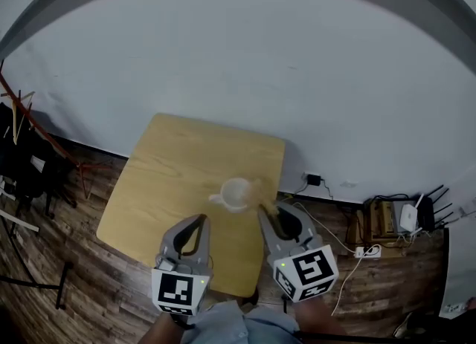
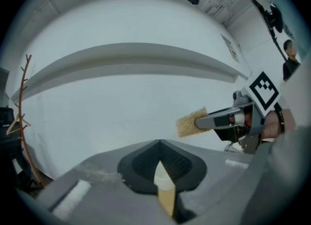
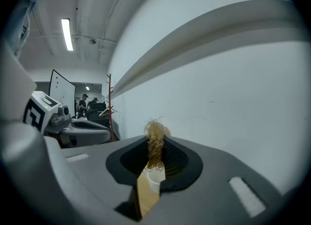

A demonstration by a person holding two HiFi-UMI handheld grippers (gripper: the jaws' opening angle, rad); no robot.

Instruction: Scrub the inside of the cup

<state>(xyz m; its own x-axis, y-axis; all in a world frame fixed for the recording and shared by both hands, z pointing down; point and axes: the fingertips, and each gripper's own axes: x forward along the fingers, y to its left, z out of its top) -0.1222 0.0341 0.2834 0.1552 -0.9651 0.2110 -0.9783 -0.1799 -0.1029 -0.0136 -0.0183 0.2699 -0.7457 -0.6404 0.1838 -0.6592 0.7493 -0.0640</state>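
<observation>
A white cup (image 1: 236, 194) with its handle to the left stands on the wooden table (image 1: 178, 164), near the front right. My left gripper (image 1: 201, 221) hovers just short of the cup on its left; it is shut with nothing in it (image 2: 159, 144). The right gripper (image 1: 268, 213) is beside the cup's right side, shut on a tan fibrous scrub pad (image 3: 155, 139). That pad (image 2: 191, 122) sticks out past the right gripper's fingertips in the left gripper view. A sliver of cup and table shows through each jaw gap.
A white wall (image 1: 245, 75) rises behind the table. On the wood floor to the right lie cables, a power strip (image 1: 364, 251) and a router (image 1: 410, 216). A coat stand (image 1: 22, 123) and dark gear stand at the left.
</observation>
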